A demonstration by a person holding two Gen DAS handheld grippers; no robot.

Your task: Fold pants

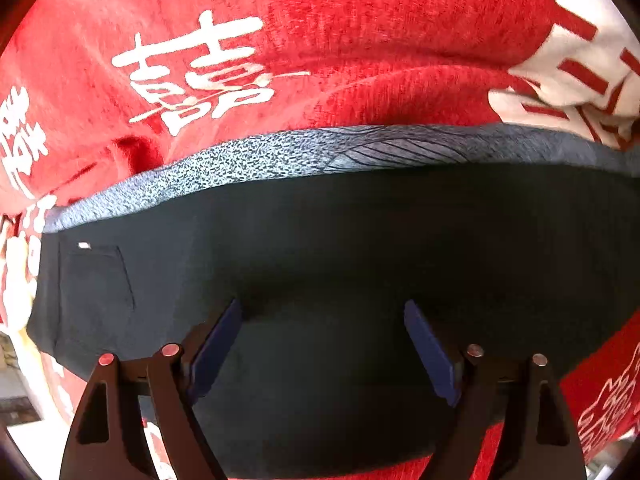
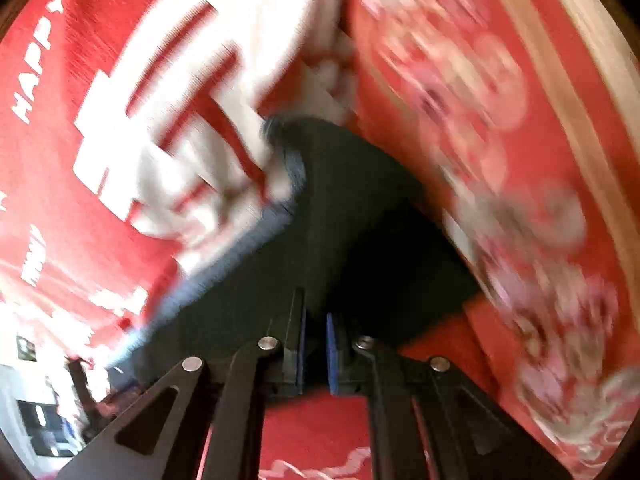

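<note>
Dark navy pants lie on a red blanket, with a speckled grey waistband along their far edge and a back pocket at the left. My left gripper is open just above the dark fabric, its blue pads wide apart. In the blurred right wrist view the same pants run away from my right gripper, whose blue pads stand nearly together at the fabric's near edge; I cannot see whether cloth sits between them.
The red blanket with white characters covers the whole surface around the pants. A patterned red fold rises at the right. Room furniture shows beyond the blanket's edge at lower left.
</note>
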